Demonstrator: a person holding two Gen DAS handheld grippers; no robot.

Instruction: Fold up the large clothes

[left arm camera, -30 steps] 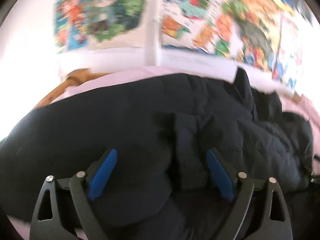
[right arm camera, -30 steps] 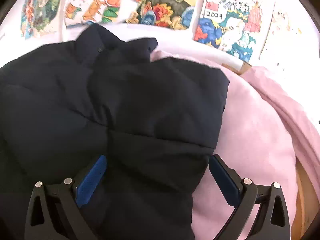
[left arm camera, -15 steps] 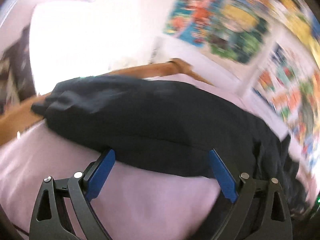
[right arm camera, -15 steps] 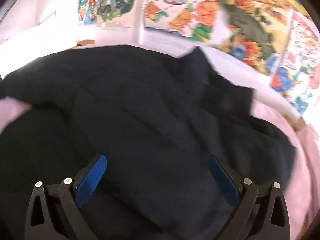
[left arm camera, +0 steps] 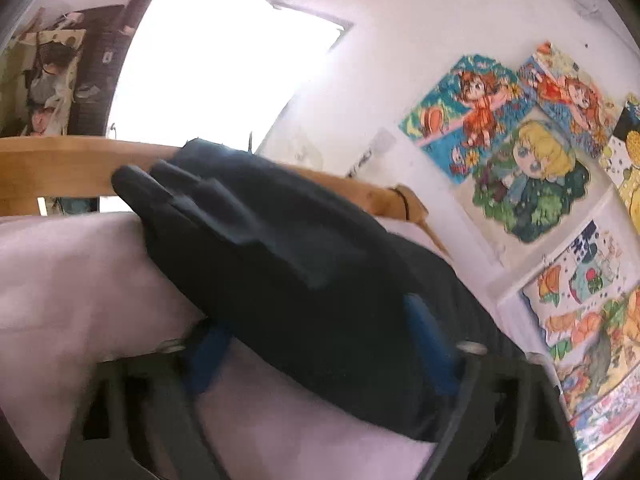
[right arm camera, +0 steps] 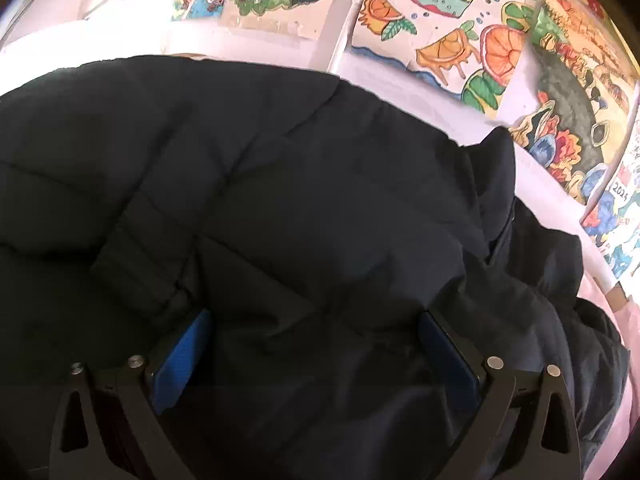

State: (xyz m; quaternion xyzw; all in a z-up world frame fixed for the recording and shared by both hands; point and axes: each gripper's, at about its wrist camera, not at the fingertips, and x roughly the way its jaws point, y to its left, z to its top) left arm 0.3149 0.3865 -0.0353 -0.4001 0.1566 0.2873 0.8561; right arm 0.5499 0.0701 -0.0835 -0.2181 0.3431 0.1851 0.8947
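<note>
A large dark navy padded jacket (right arm camera: 320, 208) lies on a pink bedsheet (left arm camera: 72, 280). In the left wrist view its sleeve or edge (left arm camera: 280, 264) runs diagonally from the wooden bed rail down between my fingers. My left gripper (left arm camera: 320, 344) is open, its blue pads either side of that edge. My right gripper (right arm camera: 316, 348) is open above the jacket's body, blue pads wide apart, with the ribbed cuff (right arm camera: 136, 272) just left of it and the collar (right arm camera: 496, 184) at the far right.
A wooden bed rail (left arm camera: 60, 168) runs along the far side. A bright window (left arm camera: 216, 80) and colourful drawings (left arm camera: 520, 152) are on the wall. More drawings (right arm camera: 440, 32) hang behind the jacket. Pink sheet shows at the right edge (right arm camera: 628, 320).
My left gripper has swung left, from over the jacket's body to its end by the bed rail, and come closer. My right gripper has swung left across the jacket.
</note>
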